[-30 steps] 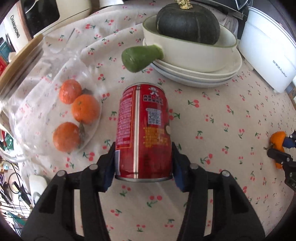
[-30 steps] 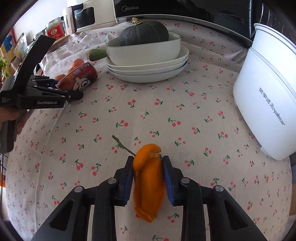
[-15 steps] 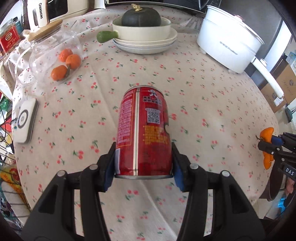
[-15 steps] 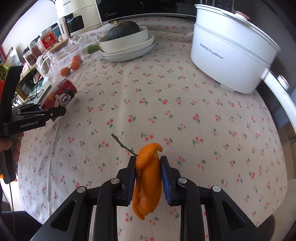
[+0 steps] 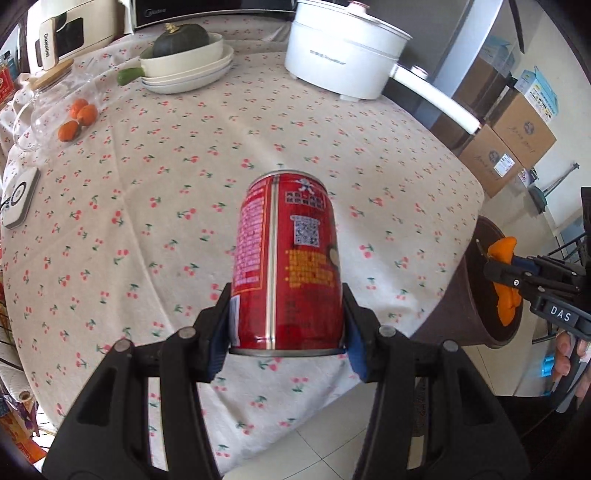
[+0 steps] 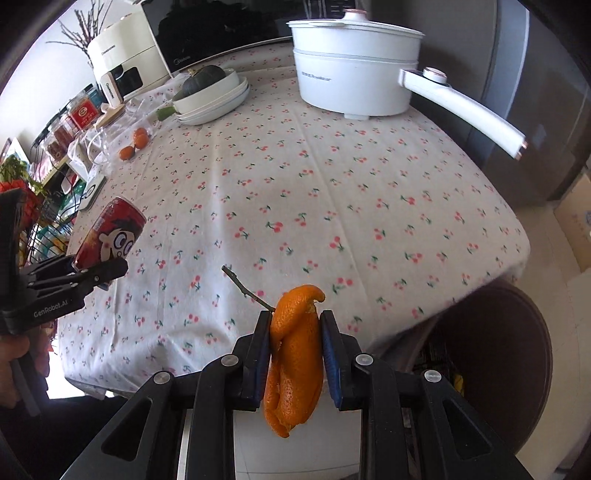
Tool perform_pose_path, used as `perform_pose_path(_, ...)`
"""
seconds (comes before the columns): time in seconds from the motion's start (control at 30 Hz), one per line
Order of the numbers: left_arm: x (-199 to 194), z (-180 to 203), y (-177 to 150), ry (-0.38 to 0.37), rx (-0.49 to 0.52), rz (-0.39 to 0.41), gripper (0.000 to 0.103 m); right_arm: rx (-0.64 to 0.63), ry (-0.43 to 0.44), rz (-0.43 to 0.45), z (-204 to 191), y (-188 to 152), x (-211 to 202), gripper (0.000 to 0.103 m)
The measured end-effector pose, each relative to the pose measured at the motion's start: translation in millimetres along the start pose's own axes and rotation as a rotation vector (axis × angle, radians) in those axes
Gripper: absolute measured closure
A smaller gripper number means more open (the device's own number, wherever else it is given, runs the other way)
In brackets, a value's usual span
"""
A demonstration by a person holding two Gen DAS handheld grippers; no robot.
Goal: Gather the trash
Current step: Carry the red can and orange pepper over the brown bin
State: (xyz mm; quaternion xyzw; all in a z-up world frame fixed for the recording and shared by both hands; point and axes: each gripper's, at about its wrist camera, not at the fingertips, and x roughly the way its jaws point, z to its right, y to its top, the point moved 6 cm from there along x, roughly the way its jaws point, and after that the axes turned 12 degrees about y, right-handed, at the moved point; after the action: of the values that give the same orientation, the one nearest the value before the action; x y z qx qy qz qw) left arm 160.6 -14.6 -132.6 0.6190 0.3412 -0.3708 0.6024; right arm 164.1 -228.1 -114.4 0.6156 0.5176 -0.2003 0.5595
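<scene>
The left gripper (image 5: pixel 287 325) is clamped on a red drink can (image 5: pixel 286 262), its blue pads pressed against the can's lower sides. The can's long axis runs forward along the fingers and tips slightly left, with the base rim nearest the camera and the top pointing out over the cherry-print tablecloth (image 5: pixel 177 177) that covers the bench. It is held in the air above the near edge of the bench; in the right wrist view the same can (image 6: pixel 109 234) slants up and to the right, showing a cartoon face.

The right gripper (image 6: pixel 294 352) is closed on a strip of orange peel (image 6: pixel 293 356), pinched near its upper half. The peel's long axis is roughly vertical: a curled tip rises above the fingers and the loose end hangs below them. A thin twig (image 6: pixel 245 288) sticks up and to the left from the peel. From the left wrist view the peel (image 5: pixel 504 273) appears to hang over the mouth of a dark brown bin (image 5: pixel 463 295) standing on the floor just beside the bench, though the fisheye angle makes the exact alignment hard to judge.

Farther back on the bench sit a white electric pot (image 5: pixel 343 55), stacked white dishes (image 5: pixel 188 72) holding a dark green squash (image 5: pixel 181 35), and a clear glass jar lying on its side (image 5: pixel 55 107) with small oranges inside it.
</scene>
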Motion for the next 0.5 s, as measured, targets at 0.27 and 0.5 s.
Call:
perform_pose_path(0.27, -8.4, 92.1, -13.6, -0.087, 0.182, 0.020, 0.049, 0.093, -0.043, 0.045, 57.0, -34.8, -38.8, 0.076)
perform_pose_path(0.5, 0.3, 160.6, -18.4, -0.154, 0.273, 0.008, 0.049, 0.205, -0.096, 0.070, 122.3, -73.9, -69.1, 0.076)
